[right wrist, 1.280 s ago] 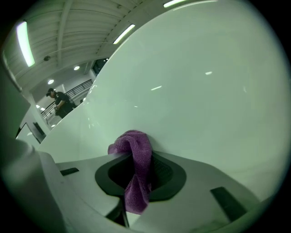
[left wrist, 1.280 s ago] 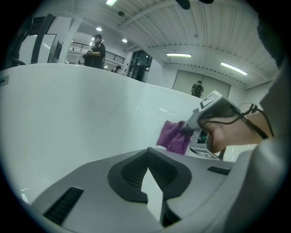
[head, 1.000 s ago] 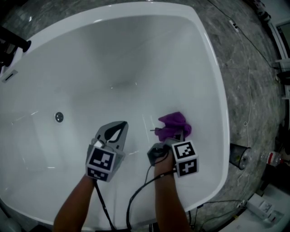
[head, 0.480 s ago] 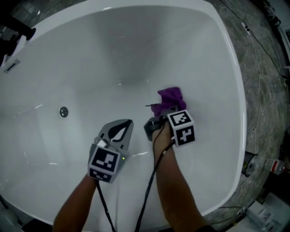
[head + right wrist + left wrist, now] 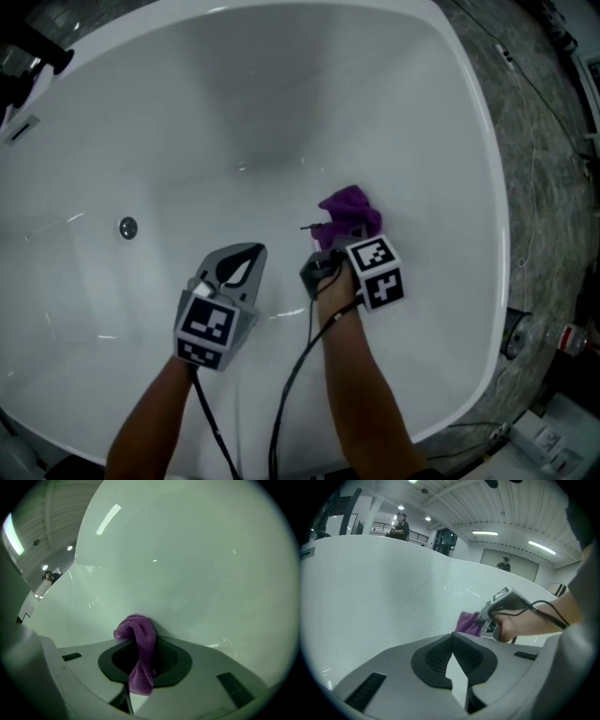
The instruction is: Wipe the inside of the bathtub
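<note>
We hold purple cloth [image 5: 351,210] against inner surface of white bathtub [image 5: 281,103] — right gripper [image 5: 330,234] clamped on it. Left gripper [image 5: 237,263] just beside, jaws pressed together, empty — drain [image 5: 127,227] farther left.

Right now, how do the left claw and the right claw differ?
The right claw is shut on the purple cloth; the left claw is shut on nothing. The right claw holds its cloth against the bathtub surface; the left claw sits beside it, nearer the person. Both are inside the bathtub.
</note>
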The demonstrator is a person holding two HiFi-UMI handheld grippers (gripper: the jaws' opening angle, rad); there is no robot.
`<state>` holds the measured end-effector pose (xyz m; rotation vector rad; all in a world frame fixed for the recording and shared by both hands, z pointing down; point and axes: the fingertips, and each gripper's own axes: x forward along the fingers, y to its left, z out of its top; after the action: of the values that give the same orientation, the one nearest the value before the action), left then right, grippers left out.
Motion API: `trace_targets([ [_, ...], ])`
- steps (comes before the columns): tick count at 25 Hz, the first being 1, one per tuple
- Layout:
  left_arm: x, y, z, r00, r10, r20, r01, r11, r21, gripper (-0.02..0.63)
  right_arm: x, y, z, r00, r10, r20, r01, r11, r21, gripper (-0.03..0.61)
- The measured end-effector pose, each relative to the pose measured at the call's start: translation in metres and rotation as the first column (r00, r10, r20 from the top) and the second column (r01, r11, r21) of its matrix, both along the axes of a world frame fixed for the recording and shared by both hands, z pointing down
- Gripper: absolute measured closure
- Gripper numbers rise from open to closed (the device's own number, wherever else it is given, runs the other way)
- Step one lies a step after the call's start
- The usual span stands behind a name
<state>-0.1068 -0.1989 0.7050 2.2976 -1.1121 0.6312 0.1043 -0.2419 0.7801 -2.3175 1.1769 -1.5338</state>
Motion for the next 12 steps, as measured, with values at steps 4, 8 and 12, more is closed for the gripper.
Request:
trace_targets([
  [4, 0.002, 0.006, 0.006, 1.000, 0.014, 0.016, -0.014, 1.000, -0.006, 0.606, 0.017, 0.060, 0.001, 0.999, 0.054, -0.007, -0.054, 0.996, -0.073, 0.506],
  [8, 0.004, 0.010, 0.013, 0.999, 0.019, 0.034, -0.019, 1.000, -0.010, 0.606, 0.027, 0.094, 0.013, 0.998, 0.061, -0.016, -0.062, 0.991, -0.123, 0.506],
  [12, 0.002, 0.010, 0.020, 0.998, 0.008, 0.058, -0.007, 1.000, -0.014, 0.606, 0.015, 0.070, 0.029, 0.999, 0.037, -0.003, -0.038, 0.992, -0.119, 0.508],
])
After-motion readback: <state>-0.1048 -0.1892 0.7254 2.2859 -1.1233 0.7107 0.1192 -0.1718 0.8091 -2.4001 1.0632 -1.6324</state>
